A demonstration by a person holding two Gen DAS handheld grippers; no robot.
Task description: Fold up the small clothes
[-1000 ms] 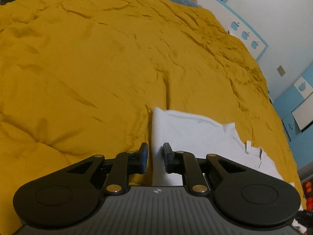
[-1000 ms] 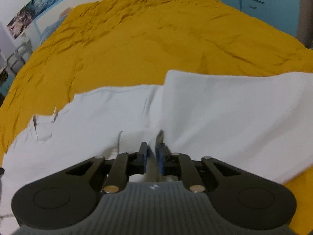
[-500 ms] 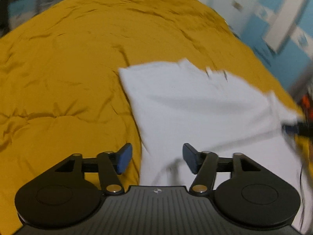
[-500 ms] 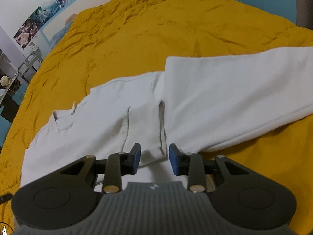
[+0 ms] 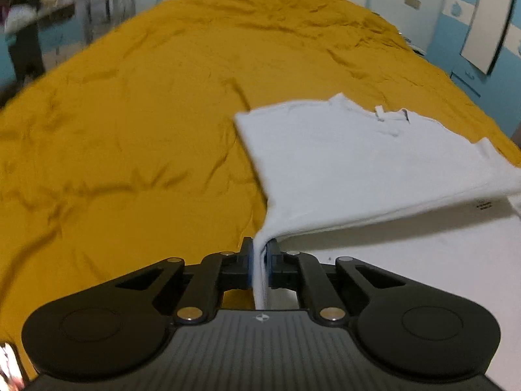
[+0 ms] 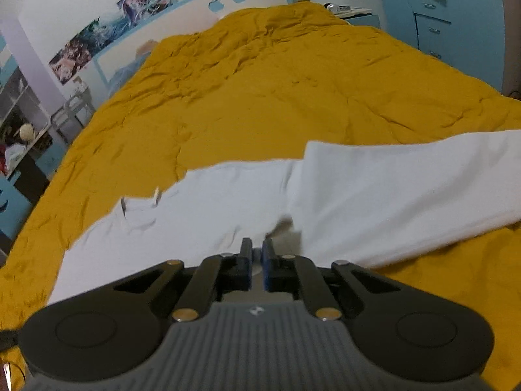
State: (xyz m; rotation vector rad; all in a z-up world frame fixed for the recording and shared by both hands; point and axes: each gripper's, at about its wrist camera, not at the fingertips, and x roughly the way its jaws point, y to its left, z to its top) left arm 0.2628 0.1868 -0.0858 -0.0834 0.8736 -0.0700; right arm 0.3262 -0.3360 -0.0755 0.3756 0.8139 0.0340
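Observation:
A white T-shirt (image 5: pixel 358 153) lies partly folded on a mustard-yellow bedspread (image 5: pixel 130 114). My left gripper (image 5: pixel 259 254) is shut on a fold of the shirt's near edge, and the cloth runs up between the pads and is lifted a little. In the right wrist view the same shirt (image 6: pixel 374 189) spreads across the bed with its collar at the left. My right gripper (image 6: pixel 256 254) is closed down over the shirt's near edge, with pale cloth showing between its pads.
The bedspread (image 6: pixel 260 97) stretches far ahead of both grippers. A blue headboard and wall posters (image 6: pixel 114 32) stand at the far end. Blue drawers (image 6: pixel 436 32) are at the right, shelves (image 6: pixel 19 123) at the left.
Both grippers opened half a second ago and have closed again on the shirt's near edge. The left one now lifts a fold of cloth.

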